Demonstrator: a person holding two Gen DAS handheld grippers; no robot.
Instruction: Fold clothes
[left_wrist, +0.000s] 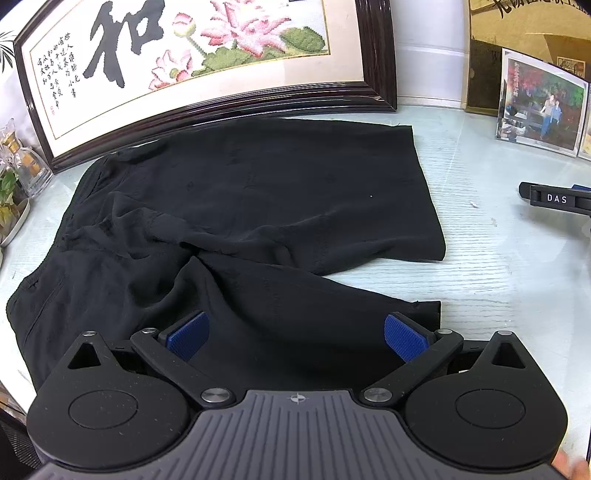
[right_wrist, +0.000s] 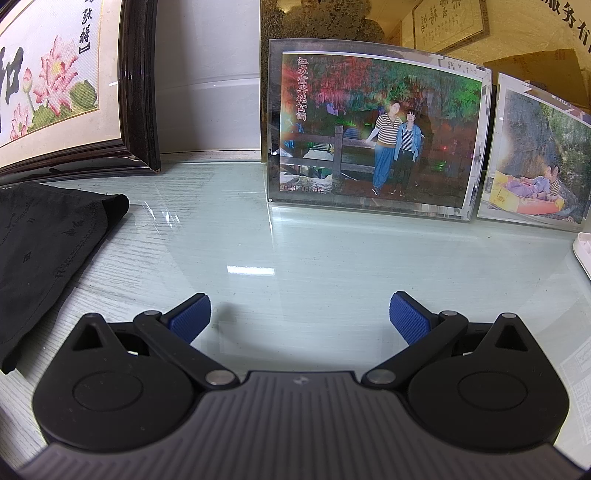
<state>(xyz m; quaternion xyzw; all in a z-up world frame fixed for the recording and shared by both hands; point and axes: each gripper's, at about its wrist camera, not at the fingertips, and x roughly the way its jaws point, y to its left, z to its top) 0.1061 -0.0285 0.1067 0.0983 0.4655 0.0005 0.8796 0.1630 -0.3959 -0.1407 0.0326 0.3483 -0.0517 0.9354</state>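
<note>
My left gripper (left_wrist: 295, 334) hangs wide apart over the near leg of the black shorts (left_wrist: 236, 206), which lie spread on the glass tabletop (left_wrist: 480, 258). My right gripper (right_wrist: 299, 317) is spread too, over bare glass right of the shorts. Beyond, the acrylic photo frame (right_wrist: 376, 129) reads "2023 09 07"; behind the shorts, the cross-stitch picture (left_wrist: 192, 55) is cut off. "DAS" marks my right gripper's side.

My left wrist view looks down close over the black shorts (left_wrist: 240, 221); my right faces the acrylic photo frame (right_wrist: 376, 125) low; both share these.
</note>
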